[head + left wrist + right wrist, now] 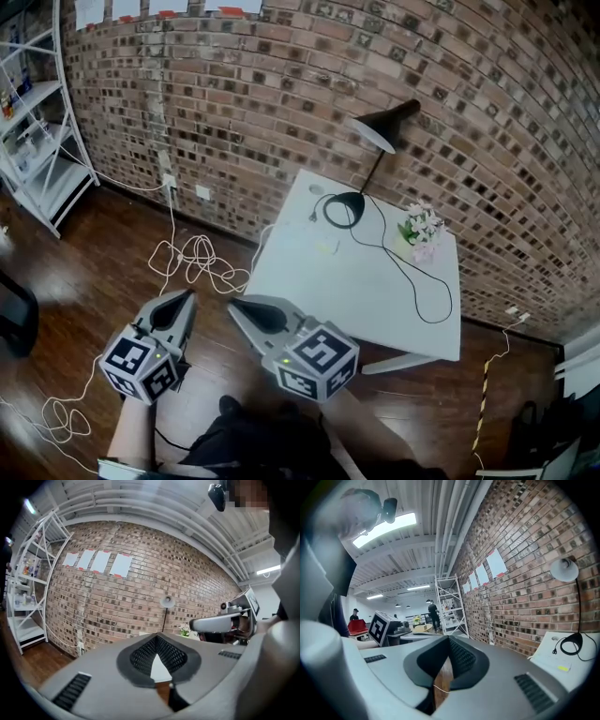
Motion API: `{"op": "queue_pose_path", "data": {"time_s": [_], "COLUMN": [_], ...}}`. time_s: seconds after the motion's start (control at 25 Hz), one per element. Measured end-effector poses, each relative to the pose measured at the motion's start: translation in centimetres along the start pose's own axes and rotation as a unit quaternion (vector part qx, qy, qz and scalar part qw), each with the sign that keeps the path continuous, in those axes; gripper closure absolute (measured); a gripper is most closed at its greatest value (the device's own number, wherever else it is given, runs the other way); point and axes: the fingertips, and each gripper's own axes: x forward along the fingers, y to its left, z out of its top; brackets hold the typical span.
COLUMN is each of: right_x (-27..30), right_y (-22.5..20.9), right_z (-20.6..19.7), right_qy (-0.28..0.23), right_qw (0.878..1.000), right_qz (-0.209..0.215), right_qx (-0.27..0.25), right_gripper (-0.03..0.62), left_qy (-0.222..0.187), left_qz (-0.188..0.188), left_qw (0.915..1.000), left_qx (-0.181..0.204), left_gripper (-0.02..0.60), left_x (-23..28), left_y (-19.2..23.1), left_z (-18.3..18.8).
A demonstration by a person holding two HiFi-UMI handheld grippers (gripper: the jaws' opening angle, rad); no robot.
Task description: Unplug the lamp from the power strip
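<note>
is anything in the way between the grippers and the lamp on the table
Nothing visible. The left gripper and right gripper, both shut, hang over the floor off the white table's near left corner. Nothing stands on the tabletop before the lamp; its black cord and the flowers lie further right.

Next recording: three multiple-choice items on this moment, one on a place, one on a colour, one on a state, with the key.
1. Where does the lamp stand?
A on a chair
B on the table
C on a windowsill
2. What colour is its base?
A black
B red
C yellow
3. How do the left gripper jaws stand?
A wide open
B shut on a plug
C shut, empty

Key: B, the base sits on the white top; A, it shows dark against the top; C, the tips meet with nothing between them.
</note>
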Motion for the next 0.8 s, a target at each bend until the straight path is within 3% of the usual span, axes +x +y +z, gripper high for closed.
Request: {"op": "queue_pose_path", "data": {"time_s": [0.44,0.8], "right_x": [-5.1,-8.3], "right_y": [-2.9,-5.5], "right_z": [0.8,0.3], "right_qy": [-0.052,-0.038], "right_qw": [0.998,0.998], "right_qz": [-0.004,0.050], "right_qx": [0.022,0.007], "right_gripper": [0.595,0.595], "left_qy": [0.048,0.049], "left_qz": [-0.007,0.049], "left_qw": [0.9982,0.9961], "left_qx": [0.035,0.055], "left_gripper": [0.588,0.586], "left_x": [3.2,5.1], "left_y": [-4.7,-8.4], "left_z": [-1.0,-0.2]}}
